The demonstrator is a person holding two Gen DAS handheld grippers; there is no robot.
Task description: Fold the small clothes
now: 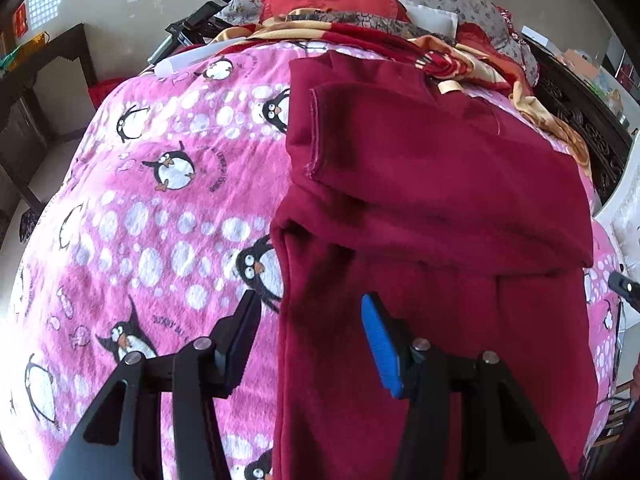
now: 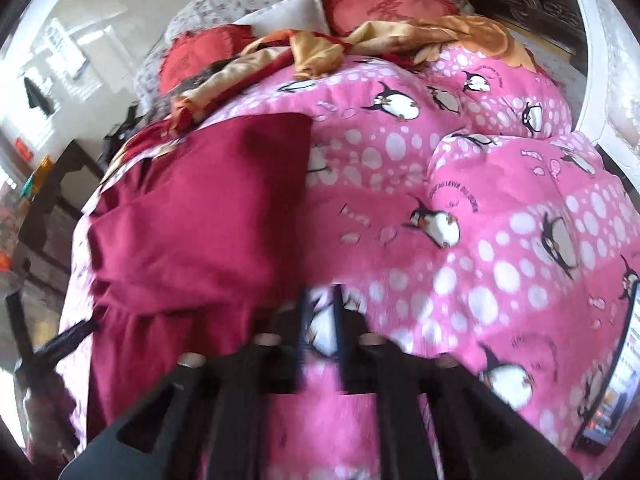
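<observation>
- The garment (image 1: 420, 200), a dark red knit piece, lies on a pink penguin blanket (image 1: 160, 200) spread over a bed.
- In the left wrist view a folded flap of it, with a stitched hem at its left end, lies across the upper half; the lower part runs down toward the camera.
- The left gripper (image 1: 310, 320) hangs above the garment's left edge with its jaws apart: 1 finger (image 1: 240, 340) is over the blanket, the other, with a blue pad (image 1: 382, 344), is over the red cloth. Nothing is clamped between them.
- In the right wrist view the garment (image 2: 192, 220) lies to the left, and the right gripper (image 2: 320, 320) hangs over bare blanket (image 2: 480, 260) just beside its right edge.
- That gripper is blurred; its 2 fingers stand close together with a narrow gap, and only blanket shows through it, no cloth.
- Red pillows (image 2: 376, 4) and an orange patterned cloth (image 2: 320, 44) lie at the far end of the bed.
</observation>
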